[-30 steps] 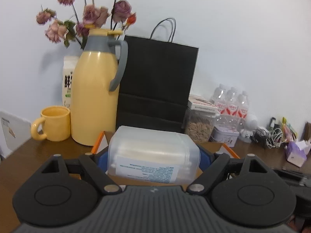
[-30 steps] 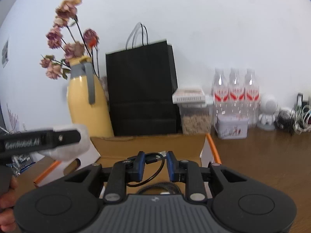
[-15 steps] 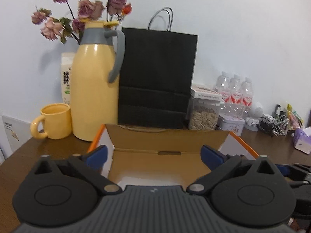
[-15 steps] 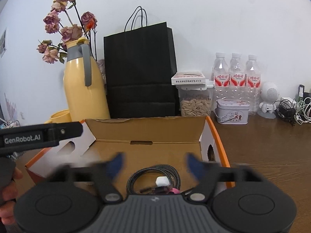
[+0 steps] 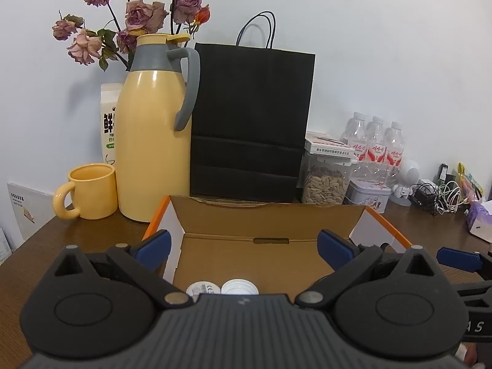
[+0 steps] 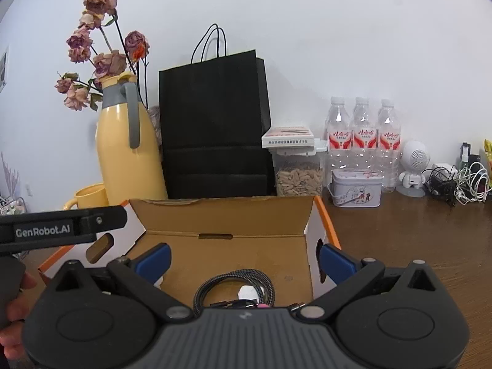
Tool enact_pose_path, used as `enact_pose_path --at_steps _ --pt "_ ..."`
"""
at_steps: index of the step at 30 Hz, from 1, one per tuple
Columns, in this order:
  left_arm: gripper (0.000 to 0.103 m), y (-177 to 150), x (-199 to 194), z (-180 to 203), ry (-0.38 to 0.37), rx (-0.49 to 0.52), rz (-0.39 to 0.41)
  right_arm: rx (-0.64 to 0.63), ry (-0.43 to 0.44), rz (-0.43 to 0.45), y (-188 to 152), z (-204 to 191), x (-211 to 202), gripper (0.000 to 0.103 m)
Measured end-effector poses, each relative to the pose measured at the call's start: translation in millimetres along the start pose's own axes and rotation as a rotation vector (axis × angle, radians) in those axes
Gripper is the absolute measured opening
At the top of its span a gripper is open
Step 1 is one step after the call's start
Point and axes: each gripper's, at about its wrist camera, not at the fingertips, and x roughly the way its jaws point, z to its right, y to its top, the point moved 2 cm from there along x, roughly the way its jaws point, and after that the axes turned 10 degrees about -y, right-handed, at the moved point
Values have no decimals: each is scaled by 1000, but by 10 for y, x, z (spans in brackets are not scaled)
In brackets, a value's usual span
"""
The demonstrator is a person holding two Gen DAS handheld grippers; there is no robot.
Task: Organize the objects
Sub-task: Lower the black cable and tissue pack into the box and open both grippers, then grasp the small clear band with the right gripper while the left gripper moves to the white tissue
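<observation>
Two tools spread: left [image 5: 244,246], right [image 6: 244,258] widening, over box [image 6: 221,215].

cardboard box [image 6: 227,215] on table [image 6: 415,230], open | in box: coiled cable [image 6: 215,286] | behind box: paper bag [image 6: 215,123] | left of bag: thermos jug [image 6: 126,153], mug [image 5: 92,190] further left | right of bag: seed jar [image 6: 298,175], tin [image 6: 356,187], bottles [image 6: 363,132] behind tin

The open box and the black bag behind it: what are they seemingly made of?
The open box looks like corrugated cardboard: raw brown matte inside, white outside with orange edges, folded flaps. The black bag seems to be matte paper, judging by its stiff creased folds; its thin handles look like cord.
</observation>
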Motion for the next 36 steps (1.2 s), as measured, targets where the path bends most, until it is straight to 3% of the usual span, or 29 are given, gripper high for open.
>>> enact_pose_path --at_steps 9,22,36 --pt "103 63 -220 66 -23 13 12 -8 -9 41 57 68 -187 103" --pt "103 -5 -918 75 -46 15 6 -42 -8 87 10 60 -822 103" --pt "103 -266 -1557 -54 -7 29 -58 -46 -42 37 -376 200 -1488 103"
